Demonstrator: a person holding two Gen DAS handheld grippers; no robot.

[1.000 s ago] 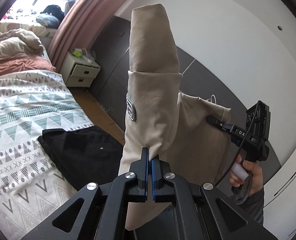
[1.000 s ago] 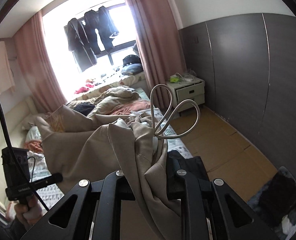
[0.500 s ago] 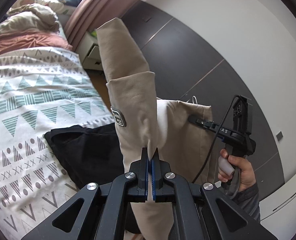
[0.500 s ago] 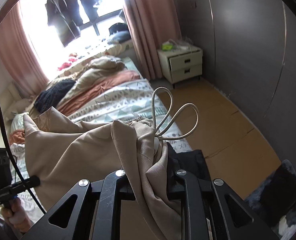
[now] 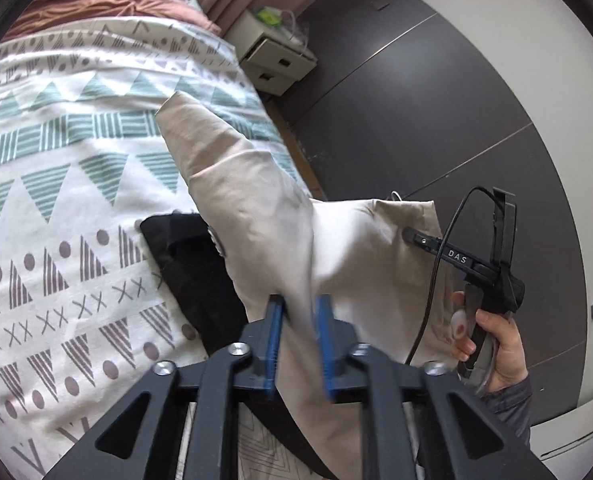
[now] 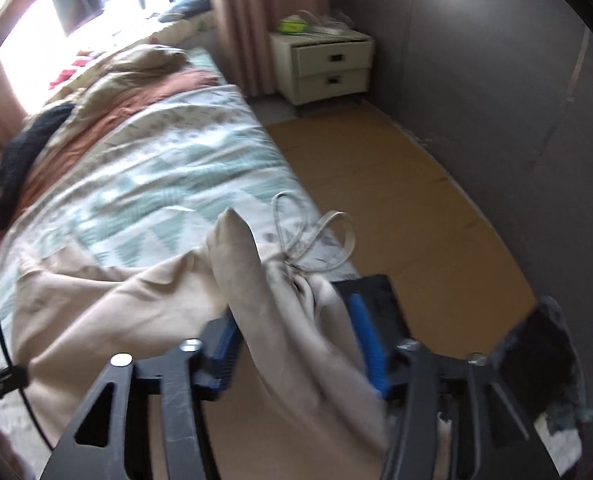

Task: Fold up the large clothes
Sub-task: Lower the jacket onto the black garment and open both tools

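A beige garment (image 5: 256, 208) hangs between both grippers over the patterned bed (image 5: 56, 160). My left gripper (image 5: 299, 332) has its blue pads parted, and the cloth runs loosely through the gap. My right gripper (image 6: 296, 344) is also open, with the bunched waistband (image 6: 288, 320) and its white drawstring (image 6: 316, 240) sliding between the pads. The right gripper also shows in the left wrist view (image 5: 484, 264), held by a hand beside the cloth. A black folded garment (image 5: 192, 264) lies on the bed under the beige one.
A white nightstand (image 6: 324, 68) stands by the pink curtain (image 6: 248, 20). Rumpled bedding and clothes (image 6: 96, 92) pile at the bed's far end. A brown floor strip (image 6: 396, 200) runs between bed and dark wall panels (image 6: 496, 80). A dark bundle (image 6: 536, 352) lies on the floor.
Both grippers have opened from shut on the beige garment. Both have tipped down toward the bed, and the cloth is dropping onto it.
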